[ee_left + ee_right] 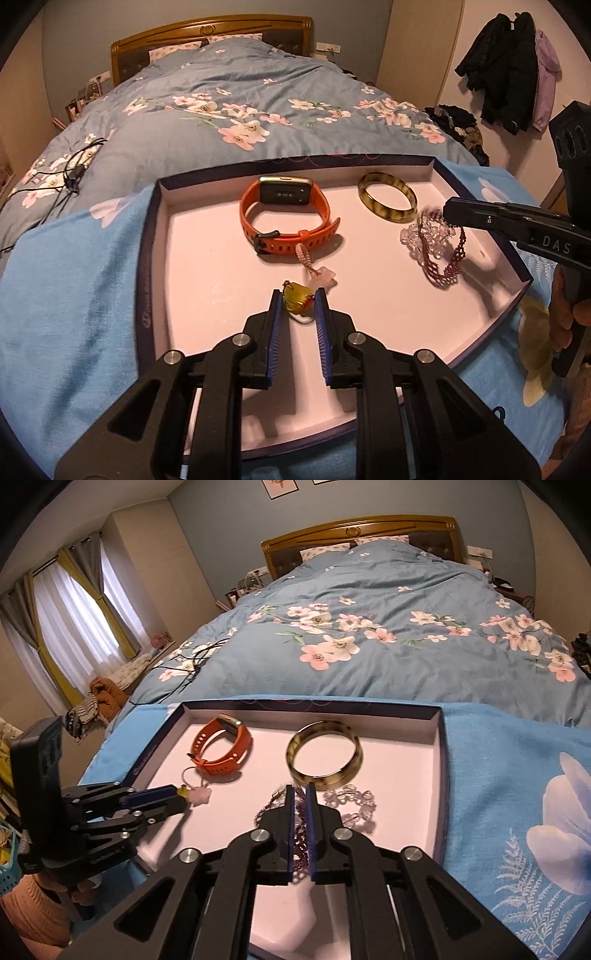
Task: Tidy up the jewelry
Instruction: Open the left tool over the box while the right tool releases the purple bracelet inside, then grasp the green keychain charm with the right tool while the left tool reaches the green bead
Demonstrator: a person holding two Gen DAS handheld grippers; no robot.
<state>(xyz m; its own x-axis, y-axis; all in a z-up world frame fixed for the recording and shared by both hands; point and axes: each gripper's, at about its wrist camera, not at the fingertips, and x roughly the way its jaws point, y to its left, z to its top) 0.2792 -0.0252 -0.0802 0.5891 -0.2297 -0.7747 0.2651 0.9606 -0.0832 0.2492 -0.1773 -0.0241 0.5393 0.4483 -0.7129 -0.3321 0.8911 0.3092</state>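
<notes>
A shallow box tray [162, 236] with a pale pink floor lies on a blue cloth on the bed. In it are an orange watch band [284, 218], a brown-green bangle [387, 202], a clear bead bracelet [421, 240] and a purple lace bracelet [448, 266]. My left gripper [299, 299] is shut on a yellow stone pendant [297, 297], beside a pink star charm [324, 277]. My right gripper [300, 794] is shut on the purple lace bracelet [300, 827], with the bangle [324, 755] just beyond it.
The floral blue duvet [369, 635] stretches behind the tray [439, 738]. Black cables [70, 173] lie on the bed to the left. Coats [513, 74] hang on the right wall. Curtains [74, 620] and floor clutter are at the left.
</notes>
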